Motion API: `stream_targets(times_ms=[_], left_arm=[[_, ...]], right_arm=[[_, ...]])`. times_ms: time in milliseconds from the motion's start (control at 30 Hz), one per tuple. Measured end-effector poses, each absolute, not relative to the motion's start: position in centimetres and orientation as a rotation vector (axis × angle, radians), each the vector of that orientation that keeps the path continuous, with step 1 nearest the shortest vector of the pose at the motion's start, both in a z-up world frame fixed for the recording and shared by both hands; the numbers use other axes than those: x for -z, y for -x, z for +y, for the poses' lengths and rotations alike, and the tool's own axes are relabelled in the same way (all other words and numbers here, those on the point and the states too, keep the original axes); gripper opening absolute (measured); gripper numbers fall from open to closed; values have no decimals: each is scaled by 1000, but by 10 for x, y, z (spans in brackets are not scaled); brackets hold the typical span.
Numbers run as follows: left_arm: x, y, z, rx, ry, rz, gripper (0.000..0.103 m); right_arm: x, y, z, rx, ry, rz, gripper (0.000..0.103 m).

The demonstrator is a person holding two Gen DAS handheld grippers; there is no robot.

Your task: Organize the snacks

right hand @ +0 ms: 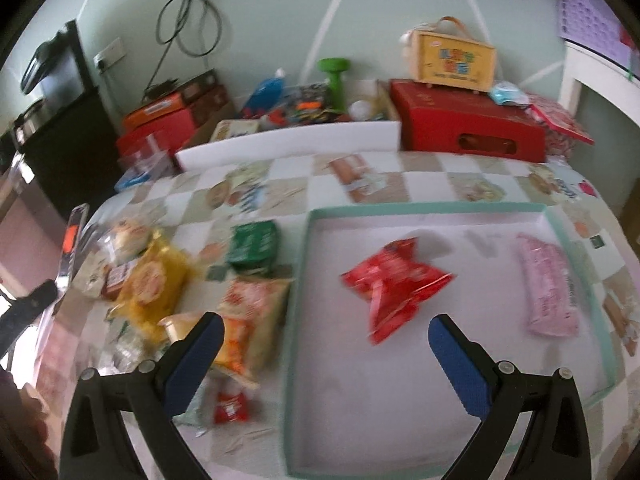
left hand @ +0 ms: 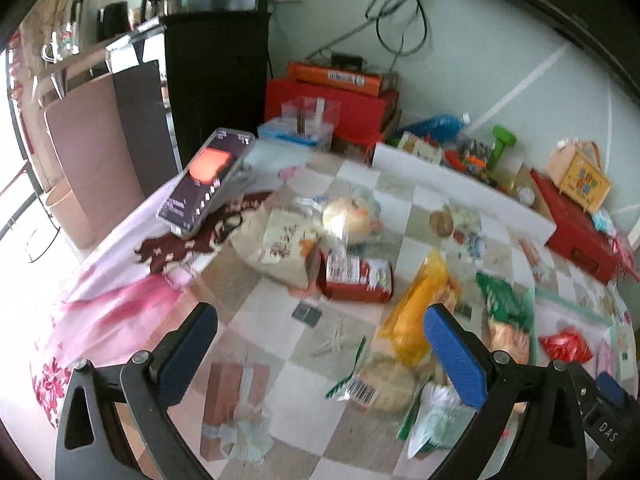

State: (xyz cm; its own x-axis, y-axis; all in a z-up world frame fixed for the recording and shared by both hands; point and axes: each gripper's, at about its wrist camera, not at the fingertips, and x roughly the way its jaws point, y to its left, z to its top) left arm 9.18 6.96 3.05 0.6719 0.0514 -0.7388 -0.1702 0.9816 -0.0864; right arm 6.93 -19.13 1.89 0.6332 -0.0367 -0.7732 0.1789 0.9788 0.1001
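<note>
— Starting with the left wrist view: what did it show?

— The left gripper [left hand: 320, 344] hung above the tabletop [left hand: 352, 176] with its jaws spread wide and nothing between them. Under and ahead of it the snacks lay loose on the checked cloth: a yellow bag [left hand: 420, 304] just beside the right blue pad, a red packet [left hand: 356, 276] near the middle, a pale beige bag [left hand: 280, 244] behind that, and a clear-wrapped bun [left hand: 348, 216] farther back. A green packet [left hand: 504, 296] lay to the right, next to the edge of the tray. A phone [left hand: 208, 176] stood tilted at the left. The frame was blurred, so labels could not be read.

— And the right wrist view?

— The right gripper [right hand: 324, 344] hovered over the near part of a shallow mint-rimmed tray [right hand: 304, 280], jaws also wide apart and holding nothing. Inside the tray lay a crumpled red snack bag [right hand: 396, 284], just ahead of the pads, and a pink packet [right hand: 548, 288] well apart from it at the right side. Left of the tray, on the tabletop, sat the green packet [right hand: 252, 248], an orange bag [right hand: 248, 320] touching the tray's wall, and the yellow bag [right hand: 152, 280] beyond it. A small red sachet [right hand: 230, 406] lay near the left pad.
</note>
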Motion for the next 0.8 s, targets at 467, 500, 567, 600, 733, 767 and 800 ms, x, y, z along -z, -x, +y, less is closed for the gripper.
stream_targets(times_ms=[467, 500, 567, 600, 733, 767, 800], left_arm=[[7, -86, 67, -56, 115, 971, 103], [9, -87, 69, -66, 115, 982, 103], [12, -88, 71, -76, 118, 996, 103], [14, -89, 72, -75, 121, 1003, 103], [18, -92, 74, -79, 128, 1017, 103], [19, -92, 74, -77, 131, 1021, 103], [20, -93, 73, -72, 135, 1026, 103]], right_arm=[[9, -62, -126, 6, -83, 969, 103], [11, -62, -122, -4, -75, 973, 103], [14, -61, -114, -39, -61, 976, 103], [15, -61, -112, -51, -58, 977, 103], [17, -60, -103, -77, -44, 970, 103], [17, -60, -102, -82, -43, 965, 103], [17, -60, -101, -88, -42, 959, 103]])
